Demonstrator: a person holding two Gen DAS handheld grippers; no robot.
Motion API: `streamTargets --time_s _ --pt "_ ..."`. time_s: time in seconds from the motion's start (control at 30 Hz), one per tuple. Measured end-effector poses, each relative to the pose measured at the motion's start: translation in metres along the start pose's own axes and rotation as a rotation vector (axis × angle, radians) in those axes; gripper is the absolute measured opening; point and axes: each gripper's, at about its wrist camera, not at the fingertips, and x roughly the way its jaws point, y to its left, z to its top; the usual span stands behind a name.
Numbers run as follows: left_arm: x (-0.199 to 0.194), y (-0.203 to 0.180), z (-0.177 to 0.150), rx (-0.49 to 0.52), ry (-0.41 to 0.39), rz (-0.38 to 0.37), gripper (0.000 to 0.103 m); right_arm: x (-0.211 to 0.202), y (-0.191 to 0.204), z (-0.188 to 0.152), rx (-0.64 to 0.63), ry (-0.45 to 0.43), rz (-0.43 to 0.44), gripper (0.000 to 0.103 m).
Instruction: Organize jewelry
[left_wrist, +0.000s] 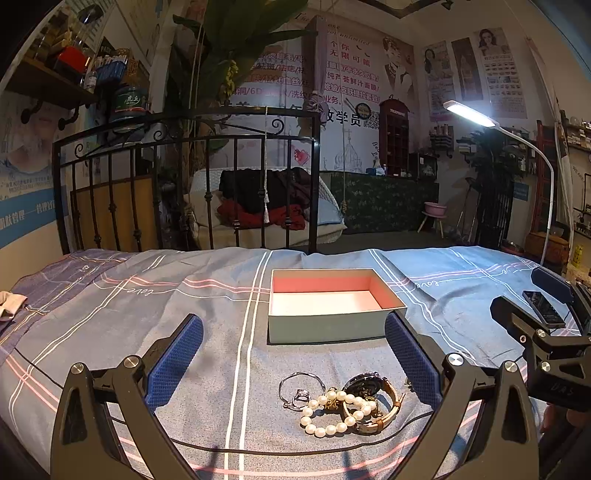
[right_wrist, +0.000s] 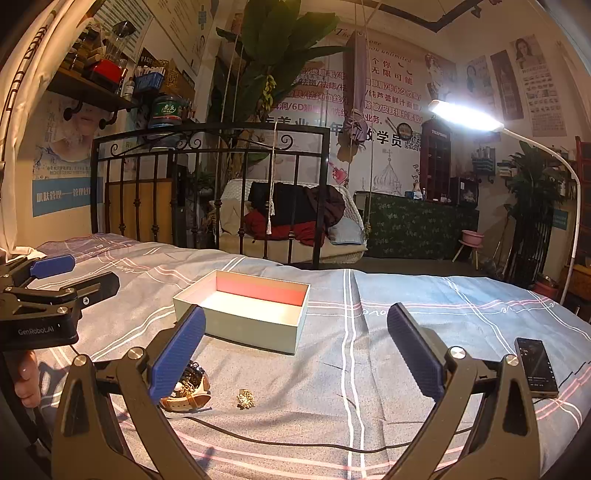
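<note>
An open pale box with a pink inner wall sits on the bed; it also shows in the right wrist view. In front of it lie a pearl bracelet, a tan-strapped watch and a silver bangle with a ring. My left gripper is open and empty, above the jewelry. My right gripper is open and empty. The watch lies by its left finger, and a small gold piece lies between the fingers. The pearls are hidden in this view.
The bed has a blue-grey plaid sheet. A black phone lies at the right. A black cable runs across the sheet near me. An iron bed frame stands at the far end. A lit floor lamp stands at the right.
</note>
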Motion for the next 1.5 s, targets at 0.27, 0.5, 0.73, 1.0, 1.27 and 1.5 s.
streamTargets --time_s 0.27,0.5,0.73,1.0,1.27,1.5 --pt "0.001 0.0006 -0.0029 -0.004 0.006 0.001 0.096 0.0013 0.0 -0.0018 0.003 0.0 0.003 0.097" --pt "0.0015 0.0005 -0.0023 -0.005 0.009 0.0 0.096 0.0016 0.0004 -0.0018 0.006 -0.001 0.003 0.097" --pt "0.0016 0.0005 -0.0026 -0.005 0.009 0.0 0.096 0.0012 0.0012 -0.0009 0.005 -0.001 0.001 0.097" --pt "0.0021 0.001 -0.0027 -0.008 0.008 0.0 0.096 -0.0011 0.0014 -0.0005 0.006 -0.009 -0.001 0.097" --pt "0.0015 0.0015 -0.0019 -0.01 0.007 0.001 0.096 -0.0027 0.0014 0.0014 0.006 -0.009 -0.003 0.097" --pt "0.0014 0.0017 -0.0027 -0.012 0.007 0.0 0.096 -0.0038 0.0011 0.0014 0.005 -0.01 -0.003 0.097"
